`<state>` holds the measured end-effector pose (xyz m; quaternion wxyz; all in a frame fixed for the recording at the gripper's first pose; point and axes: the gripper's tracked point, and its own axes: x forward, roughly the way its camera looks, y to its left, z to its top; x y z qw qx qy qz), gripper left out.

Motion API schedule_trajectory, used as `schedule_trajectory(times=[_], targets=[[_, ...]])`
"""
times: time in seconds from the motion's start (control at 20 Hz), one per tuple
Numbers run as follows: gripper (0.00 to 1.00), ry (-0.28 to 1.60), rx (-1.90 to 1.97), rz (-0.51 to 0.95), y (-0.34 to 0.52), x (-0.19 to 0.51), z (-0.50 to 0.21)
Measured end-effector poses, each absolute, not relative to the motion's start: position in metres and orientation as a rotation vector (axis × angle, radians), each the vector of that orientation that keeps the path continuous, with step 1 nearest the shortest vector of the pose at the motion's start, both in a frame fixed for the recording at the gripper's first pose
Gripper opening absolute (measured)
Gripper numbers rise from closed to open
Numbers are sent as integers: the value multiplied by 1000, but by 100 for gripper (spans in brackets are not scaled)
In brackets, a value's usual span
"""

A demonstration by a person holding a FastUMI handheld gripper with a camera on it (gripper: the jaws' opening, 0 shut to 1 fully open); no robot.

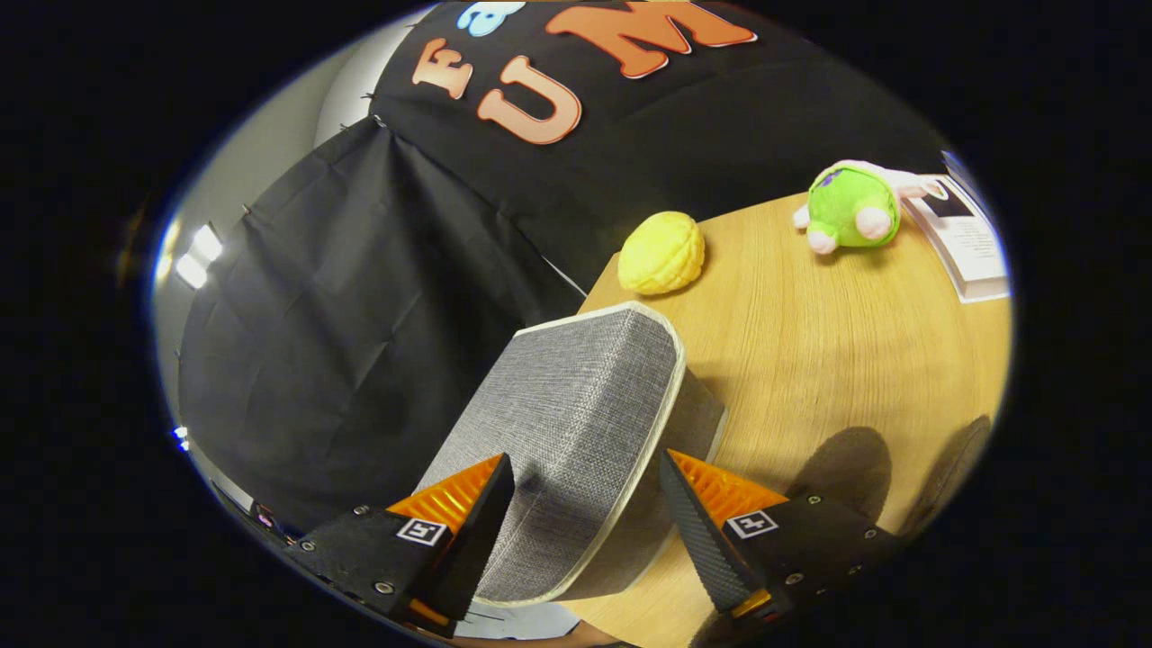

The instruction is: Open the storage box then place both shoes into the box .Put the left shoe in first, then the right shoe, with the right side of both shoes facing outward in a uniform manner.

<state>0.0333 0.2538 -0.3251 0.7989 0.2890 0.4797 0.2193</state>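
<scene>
The storage box (576, 423) sits at the table (810, 360) edge, between the gripper (585, 486)'s parted fingers and reaching ahead of them. Beyond it lies a round toy (661, 253); farther right a plush toy (850, 207), beside what may be a booklet (967, 238).

I am looking at a wooden table (810, 360) carrying a grey fabric storage box (576, 432), which is sitting near its edge, beneath my gripper (587, 490) with its fingers spread apart. Beyond the box, a yellow lemon-like toy (661, 254), a green plush toy (850, 209) and a white booklet (972, 243) are lying on the wood.
</scene>
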Motion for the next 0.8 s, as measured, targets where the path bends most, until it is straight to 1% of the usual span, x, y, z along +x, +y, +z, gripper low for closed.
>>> schedule_trajectory(times=[0.25,0.45,0.6,0.65,0.7,0.8], targets=[[97,1039,787,484,270,39,-335],[95,1045,929,458,271,39,-340],[91,1043,930,444,271,40,-337],[85,1035,898,430,270,42,-338],[82,1025,859,424,266,41,-336],[81,1015,805,409,264,44,-335]])
